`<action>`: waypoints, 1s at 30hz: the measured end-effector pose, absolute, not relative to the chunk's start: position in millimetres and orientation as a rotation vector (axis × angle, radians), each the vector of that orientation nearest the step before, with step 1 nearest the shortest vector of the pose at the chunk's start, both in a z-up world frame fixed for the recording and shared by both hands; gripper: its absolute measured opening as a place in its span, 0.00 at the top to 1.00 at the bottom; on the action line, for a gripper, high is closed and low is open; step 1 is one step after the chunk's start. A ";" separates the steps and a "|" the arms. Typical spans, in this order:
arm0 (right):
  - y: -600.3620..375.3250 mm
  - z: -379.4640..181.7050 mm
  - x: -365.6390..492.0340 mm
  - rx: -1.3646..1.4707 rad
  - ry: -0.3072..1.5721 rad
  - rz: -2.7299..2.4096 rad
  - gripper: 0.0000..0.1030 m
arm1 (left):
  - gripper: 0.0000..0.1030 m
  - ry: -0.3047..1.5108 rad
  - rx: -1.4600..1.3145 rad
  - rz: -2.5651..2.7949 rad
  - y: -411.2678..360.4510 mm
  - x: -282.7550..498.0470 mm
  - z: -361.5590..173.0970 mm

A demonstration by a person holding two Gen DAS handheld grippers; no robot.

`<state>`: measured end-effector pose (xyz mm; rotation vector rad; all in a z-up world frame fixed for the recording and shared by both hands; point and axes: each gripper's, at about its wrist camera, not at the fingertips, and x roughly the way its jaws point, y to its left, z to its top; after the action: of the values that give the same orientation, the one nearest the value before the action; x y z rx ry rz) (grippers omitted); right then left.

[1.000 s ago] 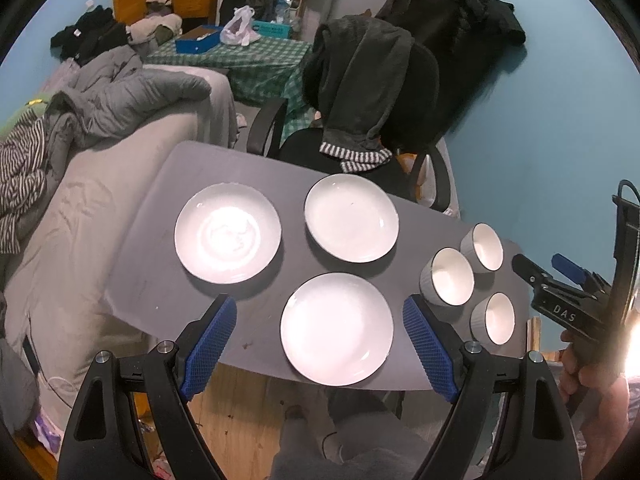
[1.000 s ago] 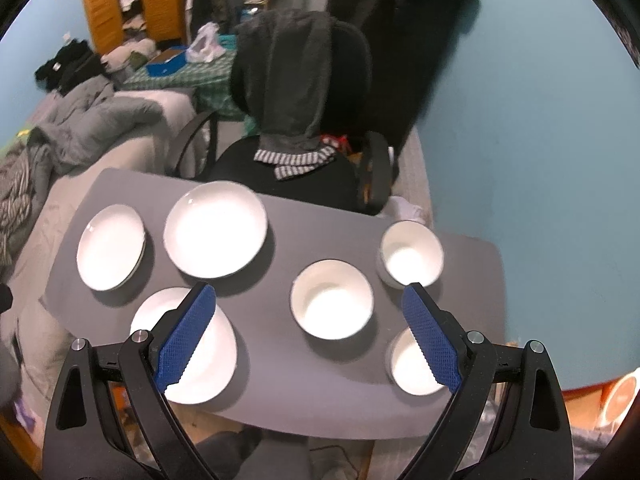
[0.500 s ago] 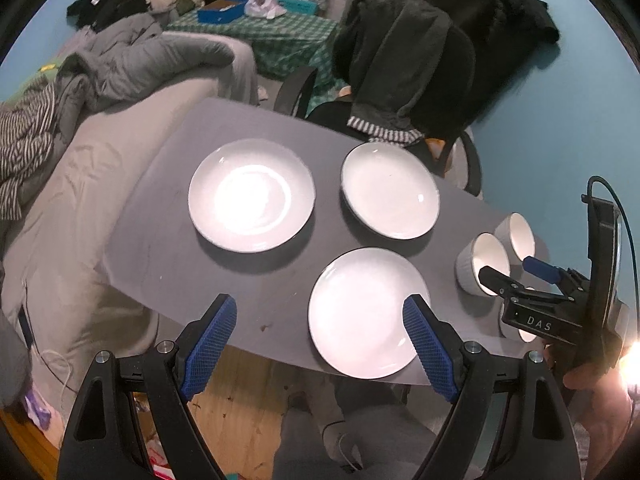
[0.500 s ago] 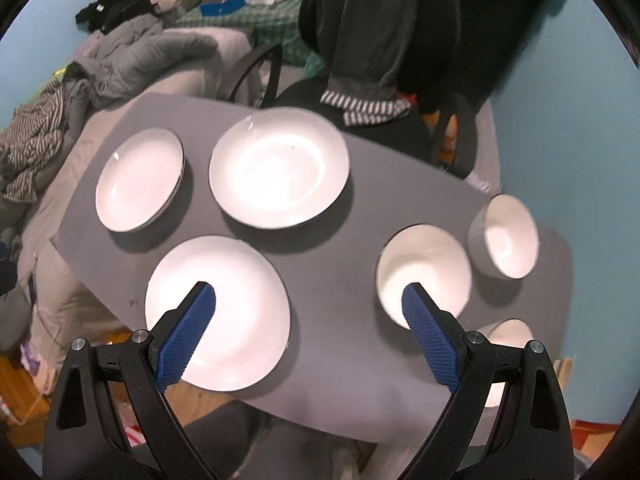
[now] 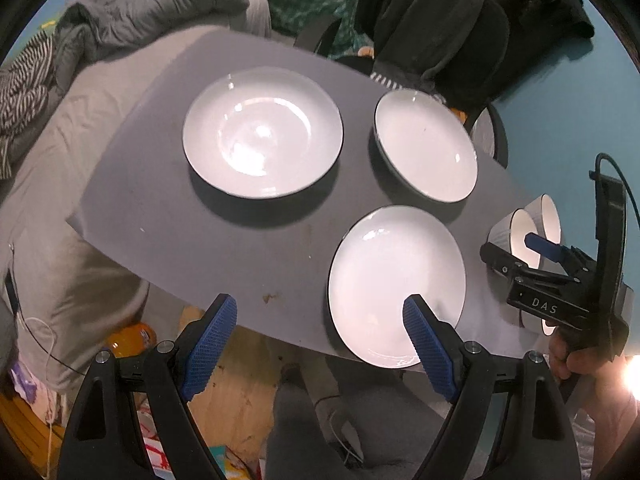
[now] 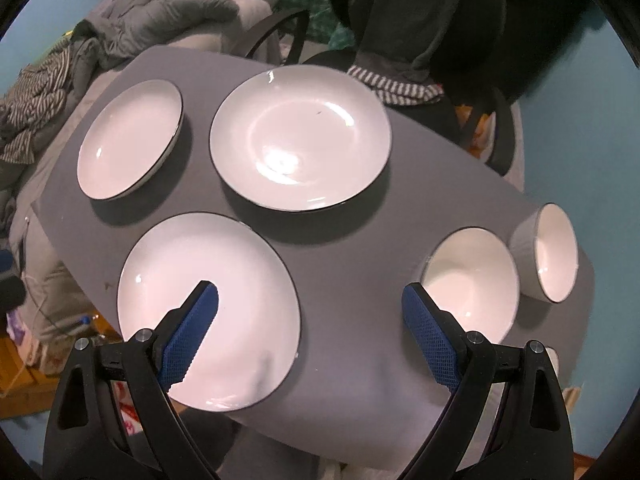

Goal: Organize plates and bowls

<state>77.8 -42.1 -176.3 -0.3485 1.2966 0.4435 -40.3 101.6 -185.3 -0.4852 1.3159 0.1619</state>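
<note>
Three white plates lie on the grey table (image 5: 160, 200): one far left (image 5: 262, 132), one far right (image 5: 426, 146), one at the near edge (image 5: 396, 284). My left gripper (image 5: 318, 312) hangs open over the table's front edge, its right pad over the near plate. In the right wrist view the same plates (image 6: 130, 140) (image 6: 300, 136) (image 6: 208, 308) show beside two white bowls (image 6: 472, 280) (image 6: 554, 252); a third bowl (image 6: 552, 354) is mostly hidden. My right gripper (image 6: 310, 296) stands open between the near plate and the nearer bowl, holding nothing.
An office chair draped in dark clothes (image 5: 432, 28) stands behind the table. A bed with a grey duvet (image 5: 140, 12) runs along the left. Under the front edge are wooden floor, an orange bottle (image 5: 132, 336) and a person's grey-trousered leg (image 5: 296, 420).
Both grippers have come down closer to the table, so plates and bowls look larger. The right gripper has shifted left toward the near plate. Both stay open and empty.
</note>
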 end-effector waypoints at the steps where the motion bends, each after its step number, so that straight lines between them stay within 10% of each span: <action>1: -40.5 -180.9 79.6 -0.350 1.304 0.450 0.10 | 0.16 1.324 -0.494 0.158 100.9 -39.3 -189.3; 13: -32.9 -222.1 82.2 -0.407 1.384 0.492 0.18 | 0.16 1.406 -0.514 0.139 82.4 -28.0 -236.4; 30: -39.3 -260.8 97.9 -0.393 1.544 0.564 0.60 | 0.22 1.469 -0.555 0.166 86.4 -32.3 -265.0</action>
<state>97.9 -39.3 -260.8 -0.3925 1.5436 0.5637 -32.3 86.4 -265.0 -0.5553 1.4686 0.1665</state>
